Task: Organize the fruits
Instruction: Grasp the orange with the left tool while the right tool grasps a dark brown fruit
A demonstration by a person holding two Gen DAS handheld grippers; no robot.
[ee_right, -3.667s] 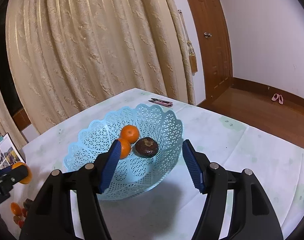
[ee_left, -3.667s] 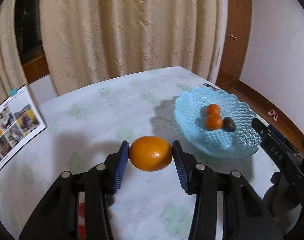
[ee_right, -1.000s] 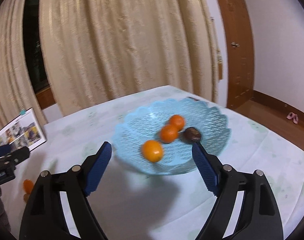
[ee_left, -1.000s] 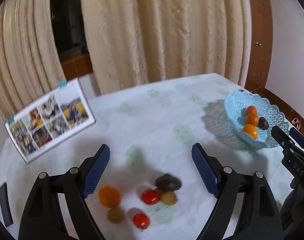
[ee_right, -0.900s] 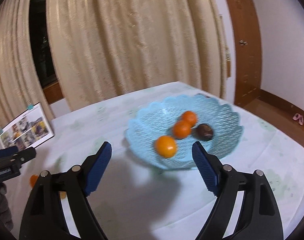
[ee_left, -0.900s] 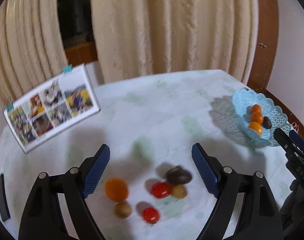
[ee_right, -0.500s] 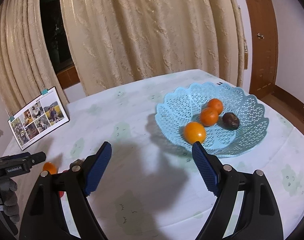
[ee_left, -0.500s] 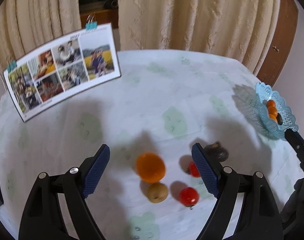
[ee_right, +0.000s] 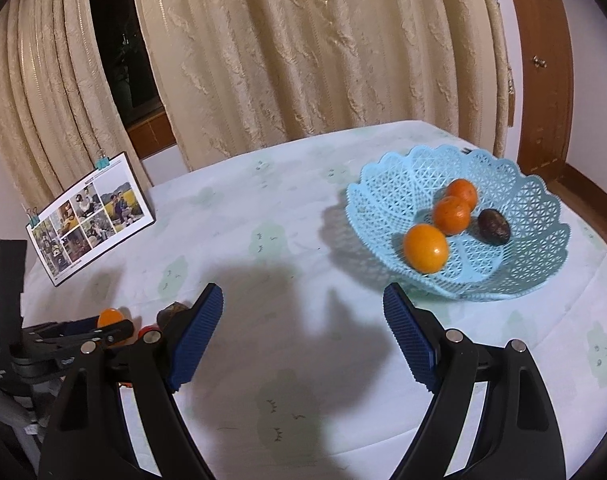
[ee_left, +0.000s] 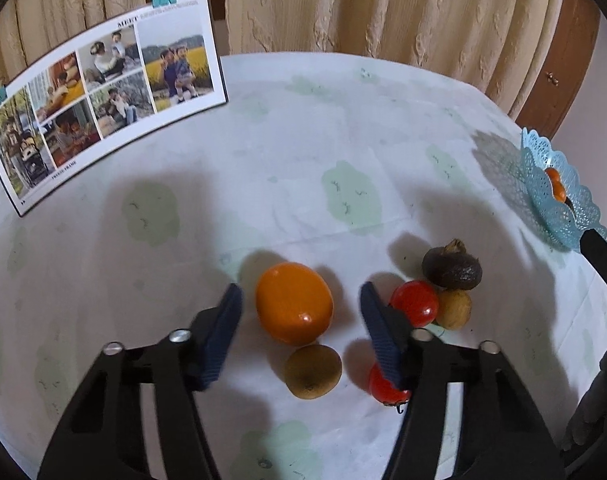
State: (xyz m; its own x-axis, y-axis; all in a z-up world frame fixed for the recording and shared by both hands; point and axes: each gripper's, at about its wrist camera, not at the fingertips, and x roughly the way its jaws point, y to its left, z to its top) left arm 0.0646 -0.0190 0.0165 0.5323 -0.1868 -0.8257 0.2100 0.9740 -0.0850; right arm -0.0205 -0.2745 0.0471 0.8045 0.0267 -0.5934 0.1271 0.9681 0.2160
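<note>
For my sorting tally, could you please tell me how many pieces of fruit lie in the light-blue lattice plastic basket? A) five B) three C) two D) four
D: the right wrist view shows three round orange fruits and one dark brown fruit inside the light-blue lattice plastic basket.

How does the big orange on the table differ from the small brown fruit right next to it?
The orange is clearly bigger than the brown fruit. The orange is bright and glossy, with a highlight on its skin; the brown fruit is dull olive-brown. The orange lies between the left gripper's blue pads, which do not yet touch it; the brown fruit lies nearer the camera, under the gripper. Both are rounded and rest on the tablecloth, outside the basket.
</note>
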